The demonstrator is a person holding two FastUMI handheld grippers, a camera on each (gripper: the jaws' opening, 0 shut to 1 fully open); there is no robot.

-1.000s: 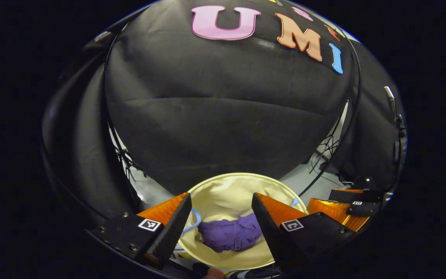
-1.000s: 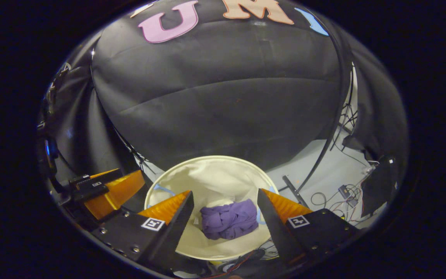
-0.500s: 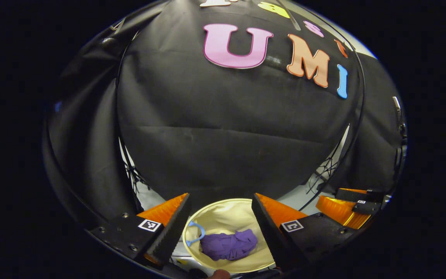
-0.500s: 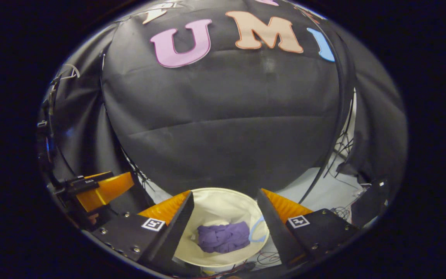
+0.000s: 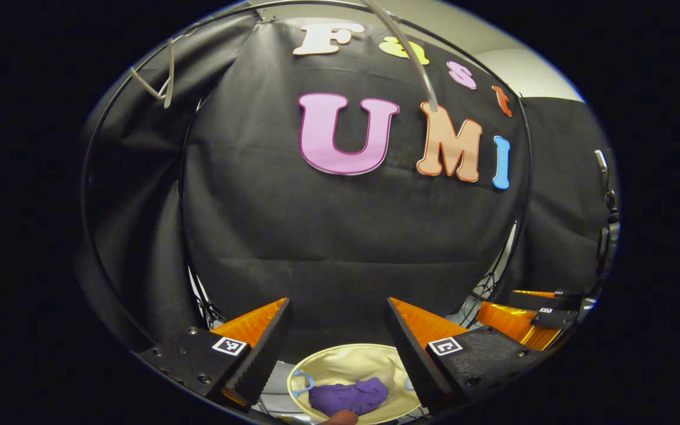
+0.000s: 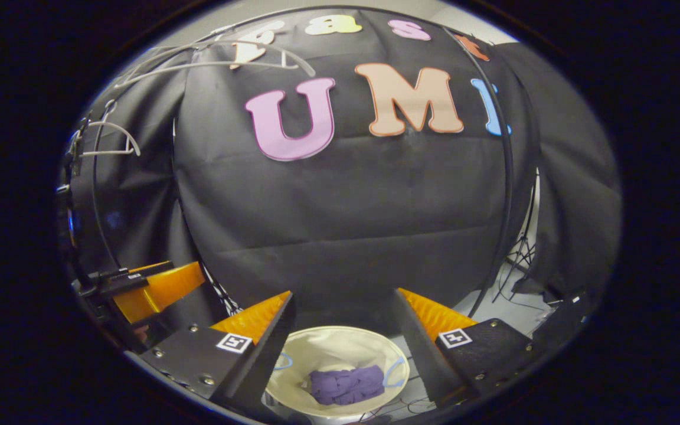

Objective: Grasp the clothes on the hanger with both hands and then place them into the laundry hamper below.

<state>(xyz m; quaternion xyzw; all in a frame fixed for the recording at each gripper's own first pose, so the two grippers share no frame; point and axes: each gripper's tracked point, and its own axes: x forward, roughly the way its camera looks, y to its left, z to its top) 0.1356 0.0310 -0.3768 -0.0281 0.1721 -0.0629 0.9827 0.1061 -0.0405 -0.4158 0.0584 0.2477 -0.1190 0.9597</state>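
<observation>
- The left gripper (image 5: 337, 342) has its fingers spread wide apart with nothing between them; it hangs above the laundry hamper (image 5: 340, 361).
- The right gripper (image 6: 343, 336) is likewise spread wide and holds nothing; it also hangs over the hamper (image 6: 328, 348).
- The purple clothes (image 6: 346, 385) lie crumpled in a heap at the bottom of the cream hamper, seen between the fingers in both views (image 5: 349, 396).
- Pale blue handles (image 6: 392, 373) sit at the hamper's rim, one on each side.
- In the right gripper view, bare hangers (image 6: 110, 139) hang at the upper left, high above the hamper.
- The left gripper shows at the left edge of the right gripper view (image 6: 139, 289); the right gripper shows at the right of the left gripper view (image 5: 529, 321).
</observation>
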